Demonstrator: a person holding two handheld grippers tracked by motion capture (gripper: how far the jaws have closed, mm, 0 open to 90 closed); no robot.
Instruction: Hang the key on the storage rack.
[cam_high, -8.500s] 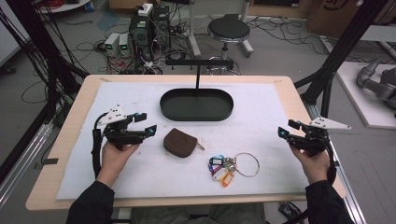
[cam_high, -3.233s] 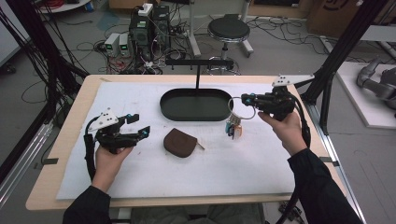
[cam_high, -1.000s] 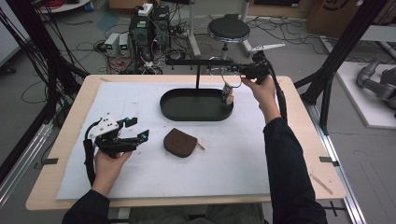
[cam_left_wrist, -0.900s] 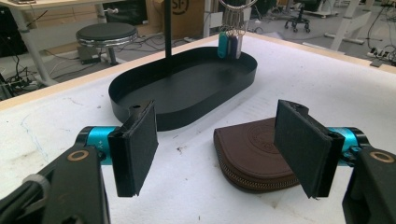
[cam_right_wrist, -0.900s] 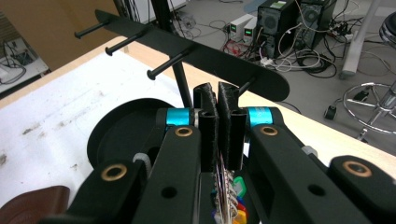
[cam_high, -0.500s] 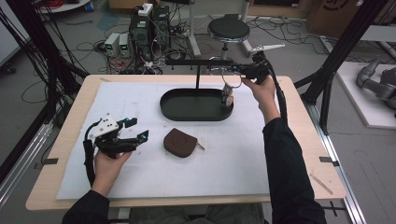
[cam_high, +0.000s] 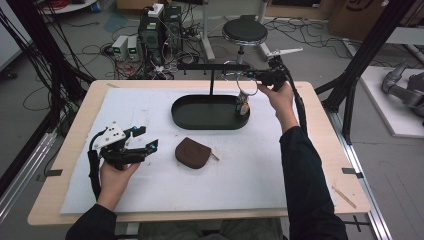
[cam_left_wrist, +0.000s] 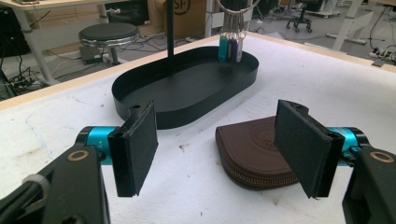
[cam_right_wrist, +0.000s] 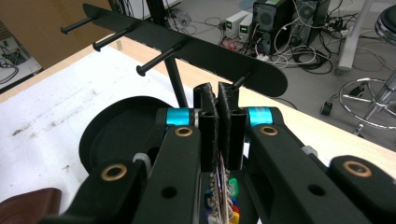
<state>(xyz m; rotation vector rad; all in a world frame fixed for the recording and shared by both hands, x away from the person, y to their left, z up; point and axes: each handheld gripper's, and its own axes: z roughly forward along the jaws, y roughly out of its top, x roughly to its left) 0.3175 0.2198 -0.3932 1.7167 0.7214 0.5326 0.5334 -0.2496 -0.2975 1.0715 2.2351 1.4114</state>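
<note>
Black tray (cam_high: 200, 120); brown pouch (cam_high: 193, 152); white mat (cam_high: 150, 190); colourful key tags (cam_left_wrist: 231, 46).

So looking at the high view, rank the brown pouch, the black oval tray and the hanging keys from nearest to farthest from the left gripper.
From the left gripper:
1. Brown pouch, on the white mat just to its right.
2. Black oval tray, beyond the pouch, toward the table's far edge.
3. Keys, hanging over the tray's right end, held up by the right gripper.

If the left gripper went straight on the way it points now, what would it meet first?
Most likely the brown zip pouch, lying just ahead between the open left gripper jaws' lines; beyond it stands the black tray. Depth is hard to judge.
</note>
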